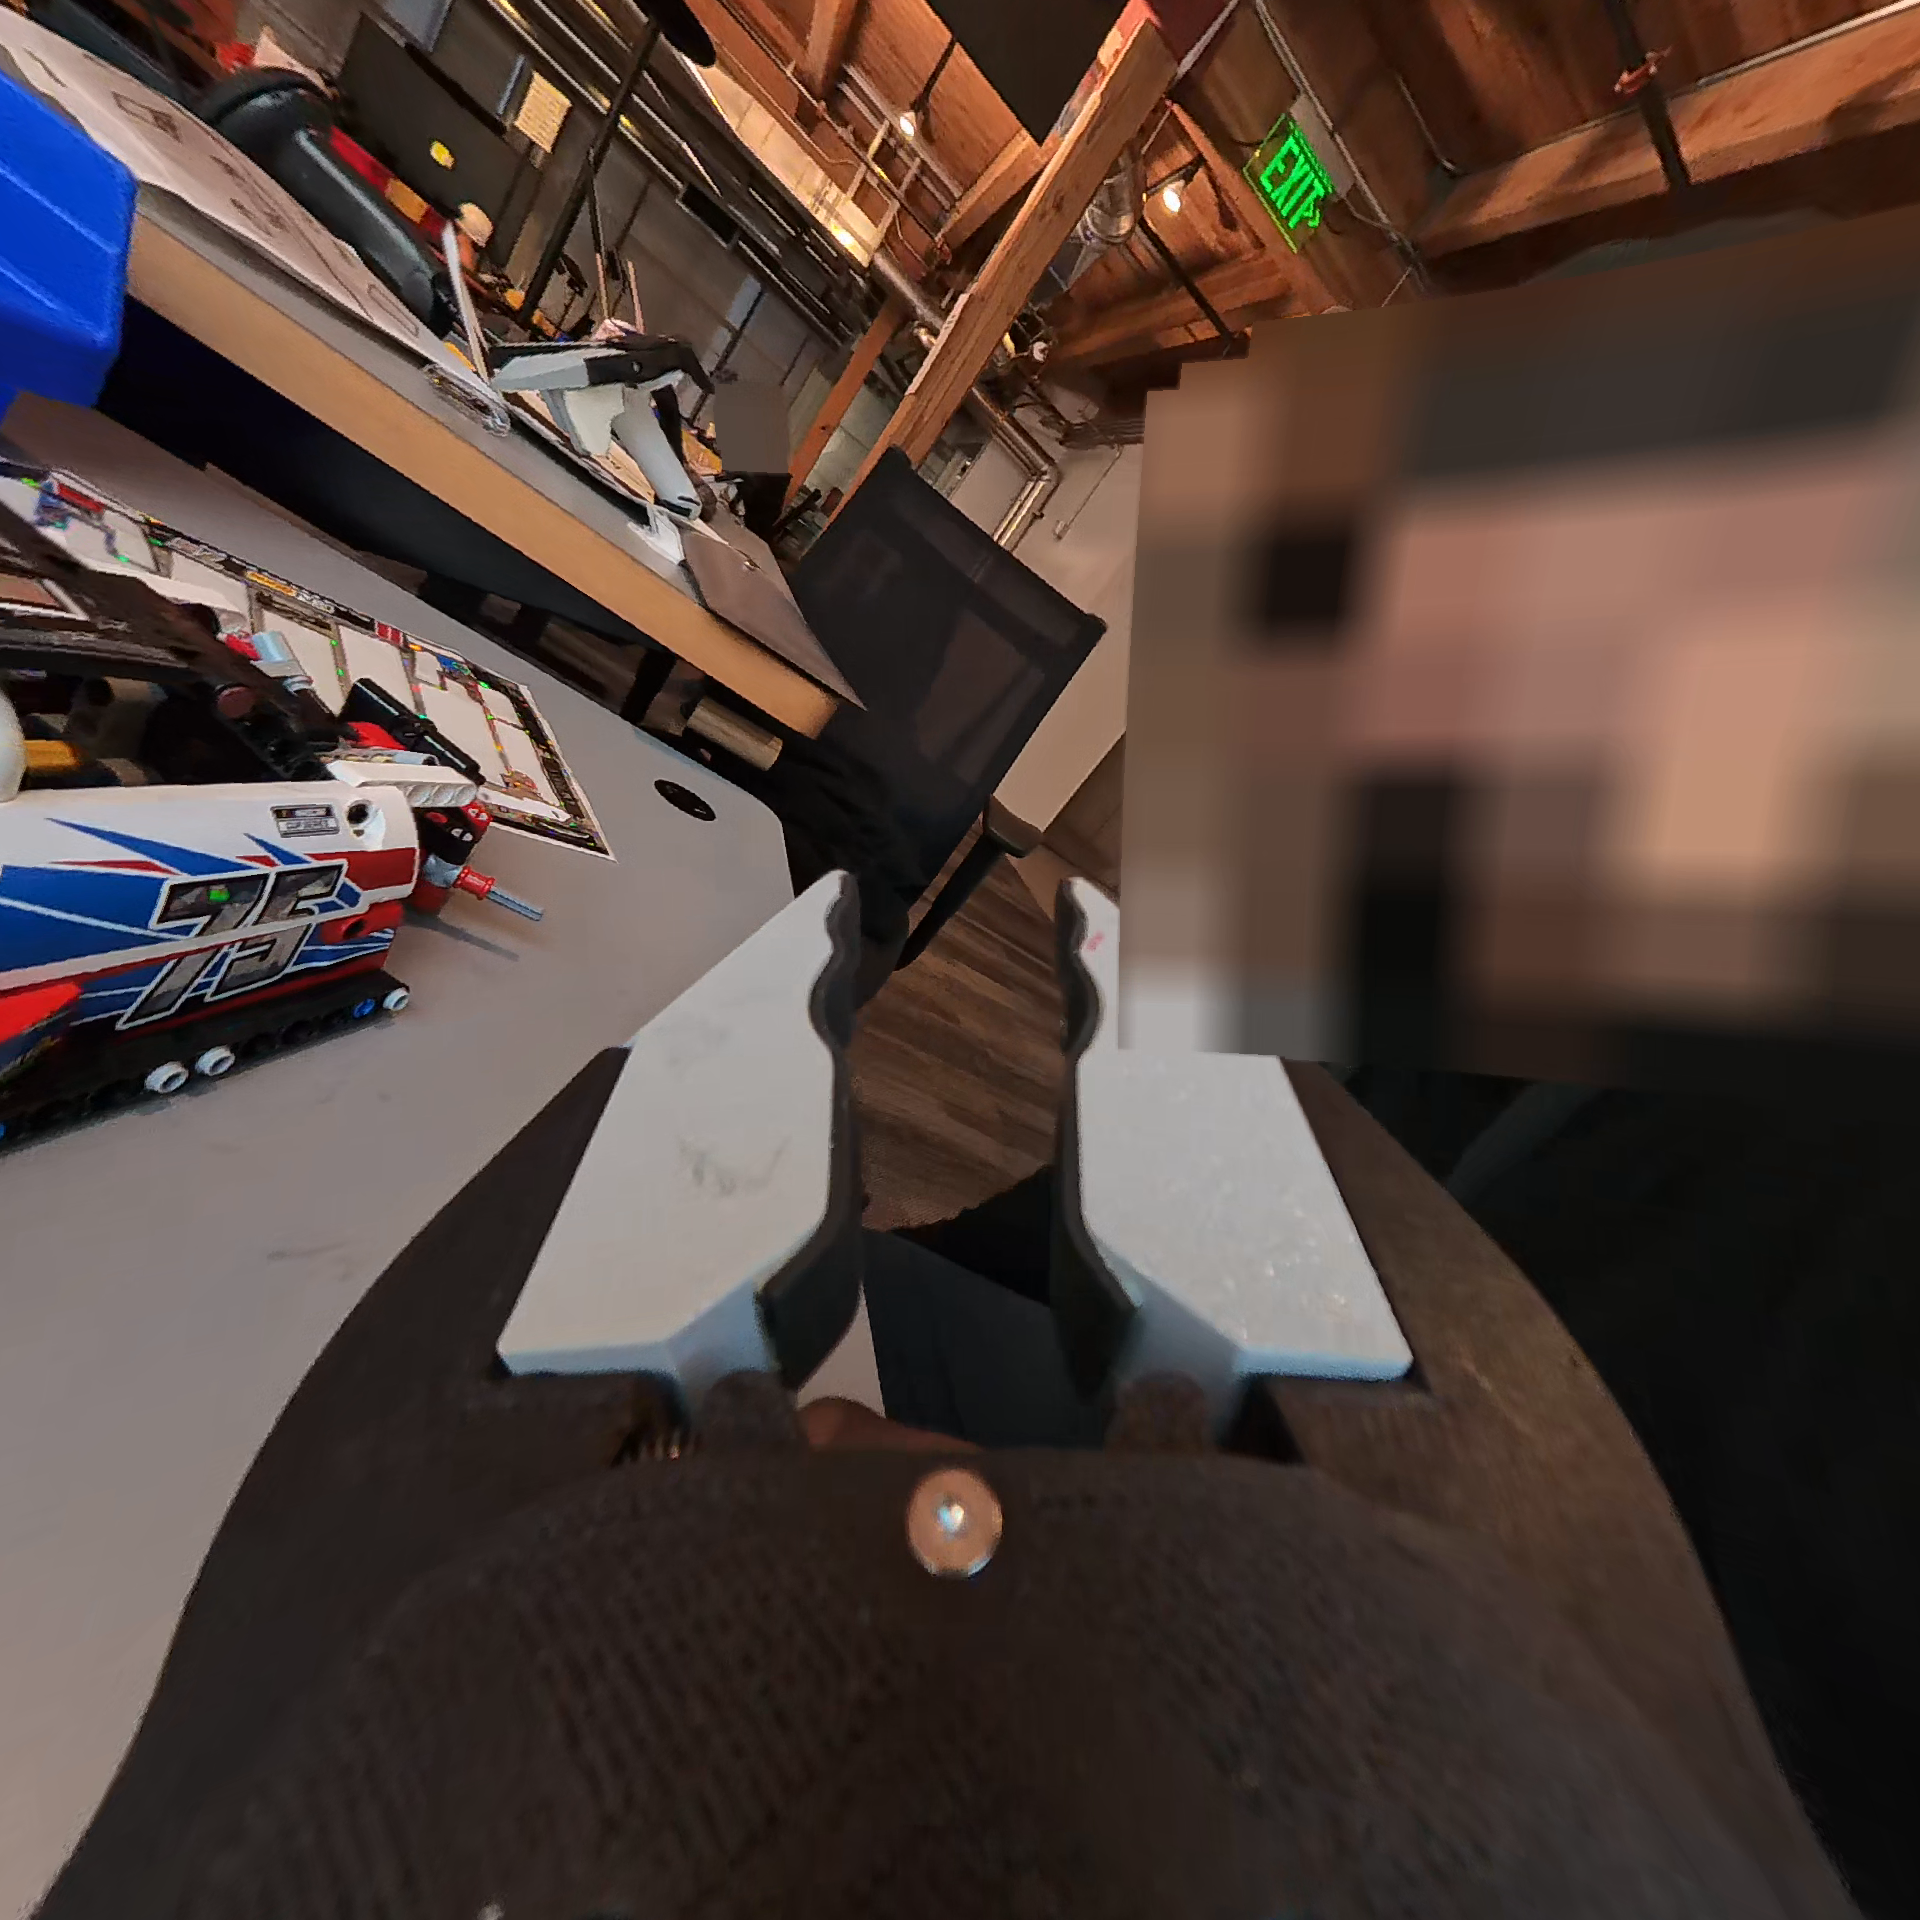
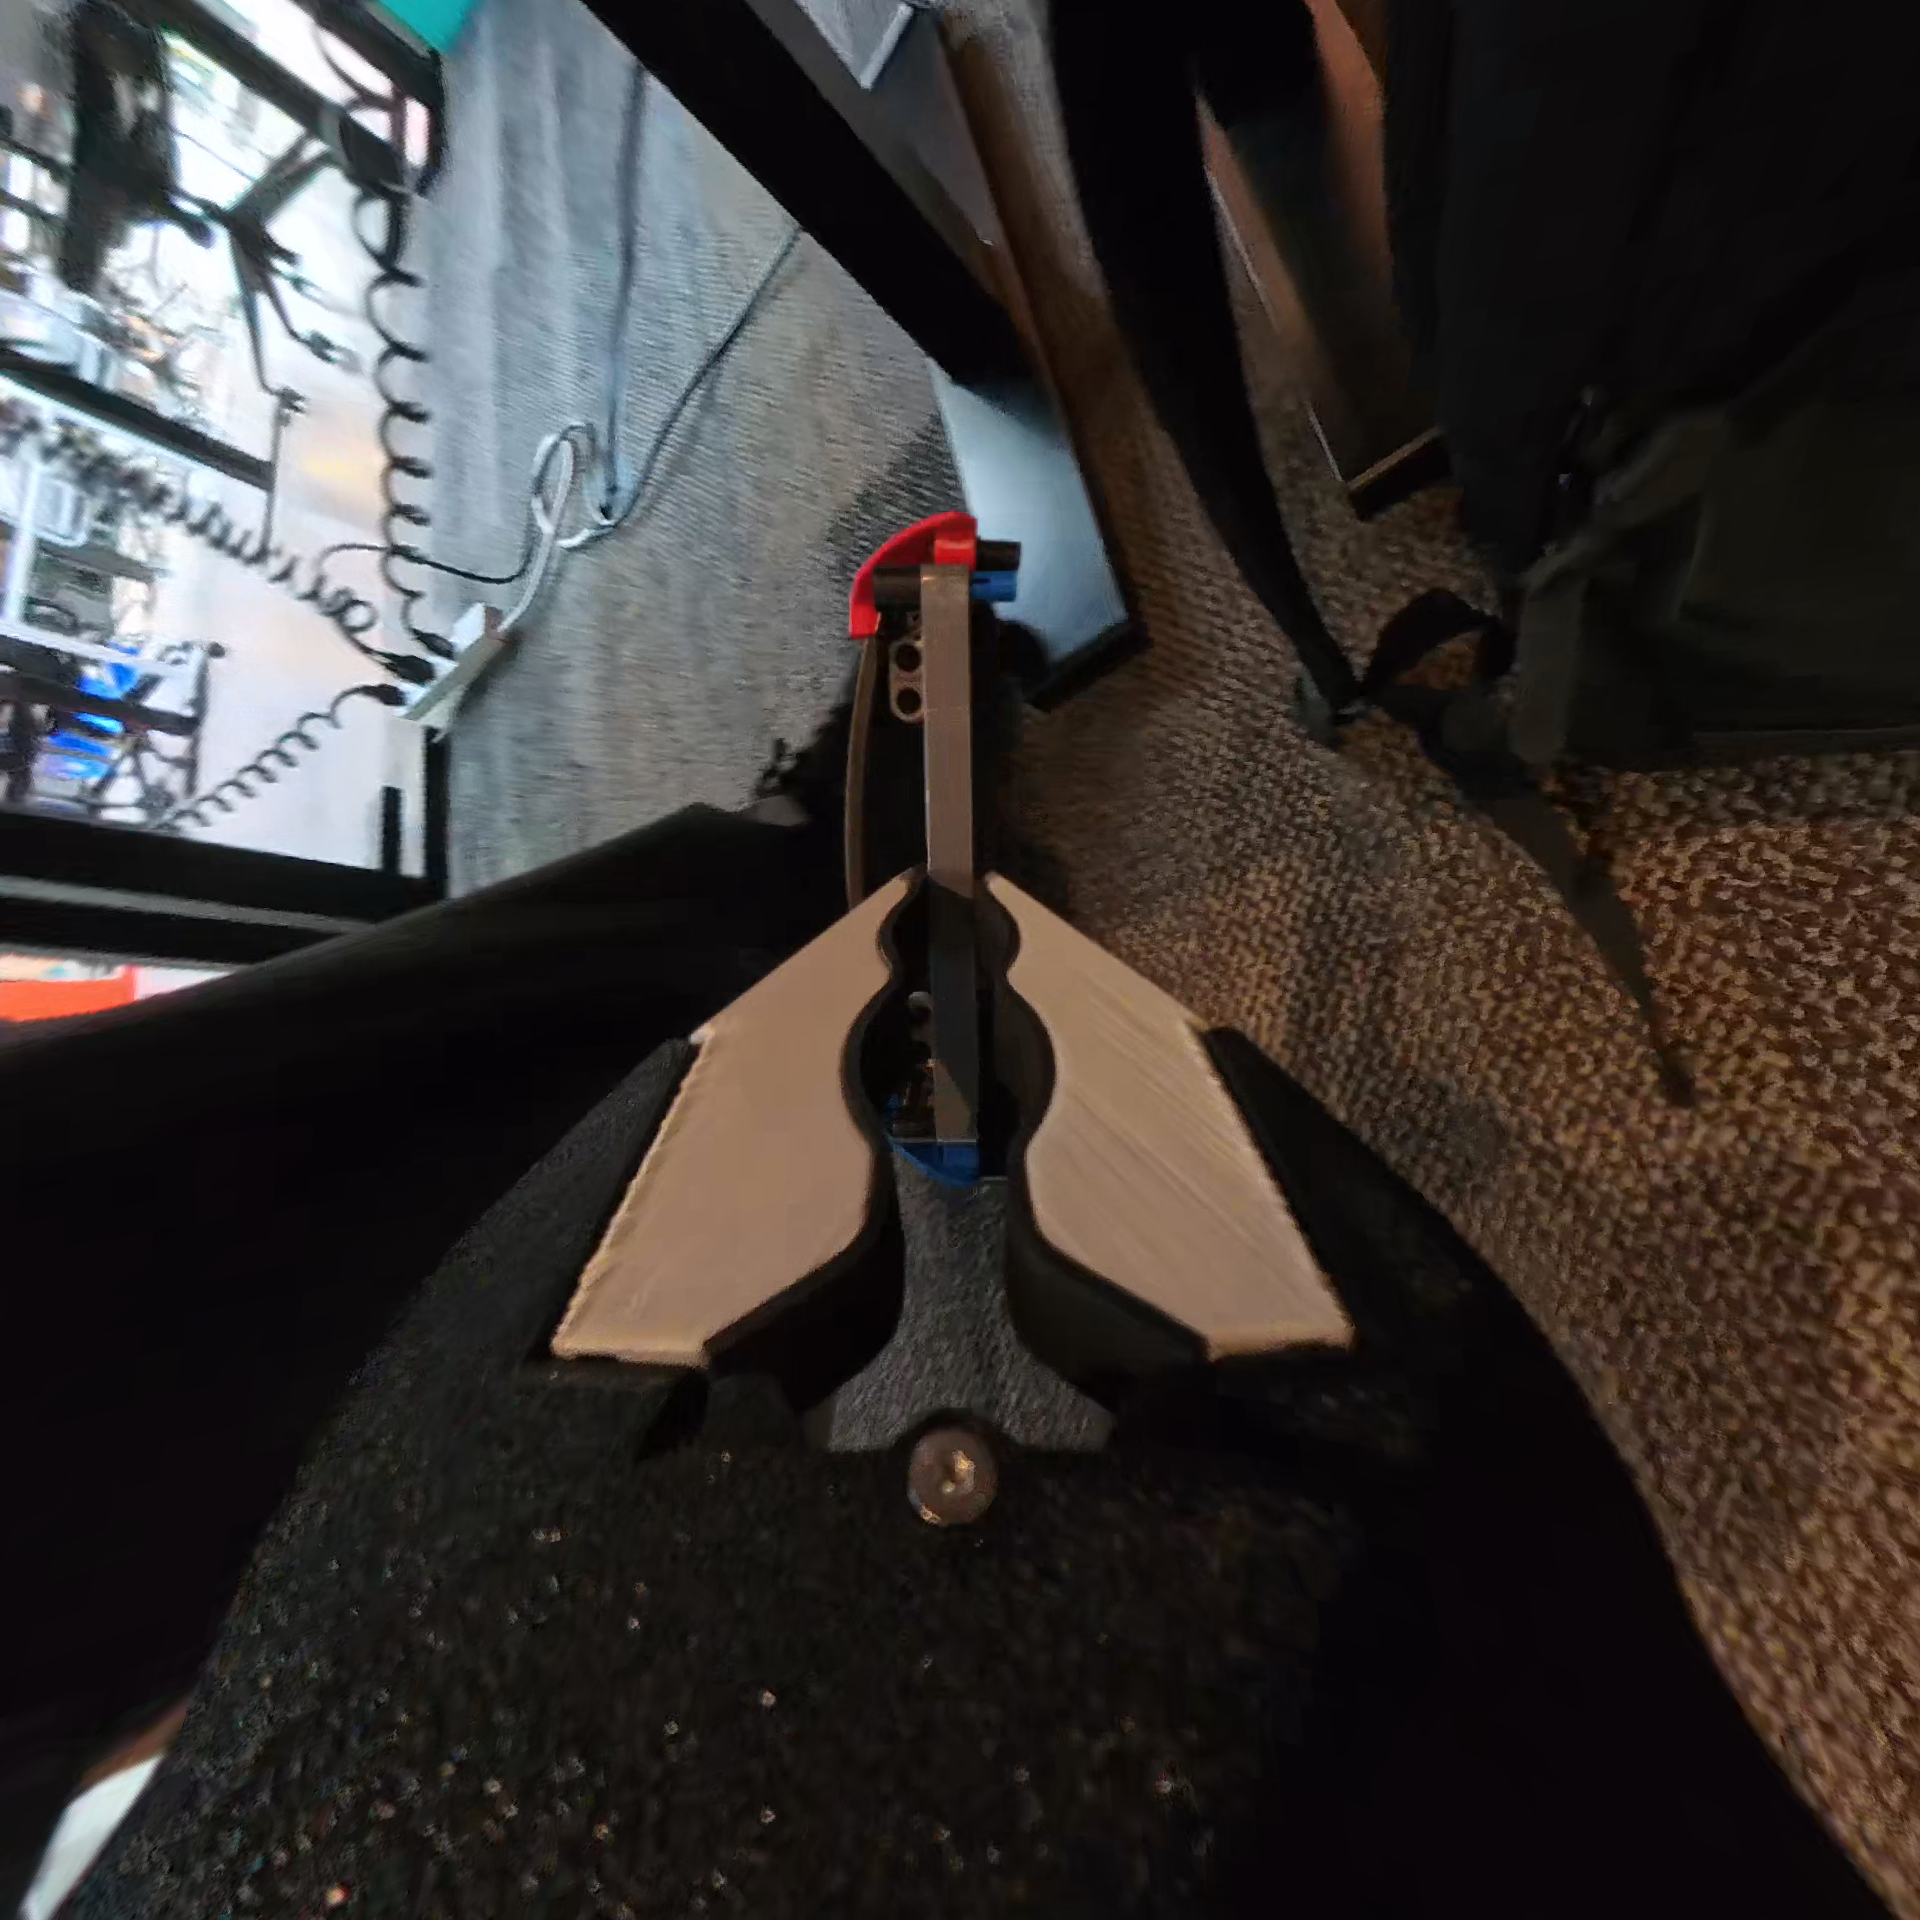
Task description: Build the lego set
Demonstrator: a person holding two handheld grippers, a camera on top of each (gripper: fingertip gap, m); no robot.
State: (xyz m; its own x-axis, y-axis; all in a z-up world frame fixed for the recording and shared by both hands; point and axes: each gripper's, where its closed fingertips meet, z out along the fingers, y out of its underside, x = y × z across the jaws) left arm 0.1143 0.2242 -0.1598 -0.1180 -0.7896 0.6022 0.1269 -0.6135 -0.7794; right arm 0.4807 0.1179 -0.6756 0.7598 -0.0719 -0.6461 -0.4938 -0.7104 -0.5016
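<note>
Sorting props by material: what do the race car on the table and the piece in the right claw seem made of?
Race car: looks like glossy moulded plastic; shiny white shell, printed stripes, round pin holes.
Piece in the right claw: also likely plastic, matte grey beam with round holes and a red cap.

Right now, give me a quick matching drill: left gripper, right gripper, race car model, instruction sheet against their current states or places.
Column A:
1. left gripper
2. right gripper
3. race car model
4. instruction sheet

Column B:
a. flat on the grey table beyond the car
b. shut on a grey Lego piece
c. open, empty
d. standing on the grey table, partly built

Pairs: 1-c, 2-b, 3-d, 4-a
</note>
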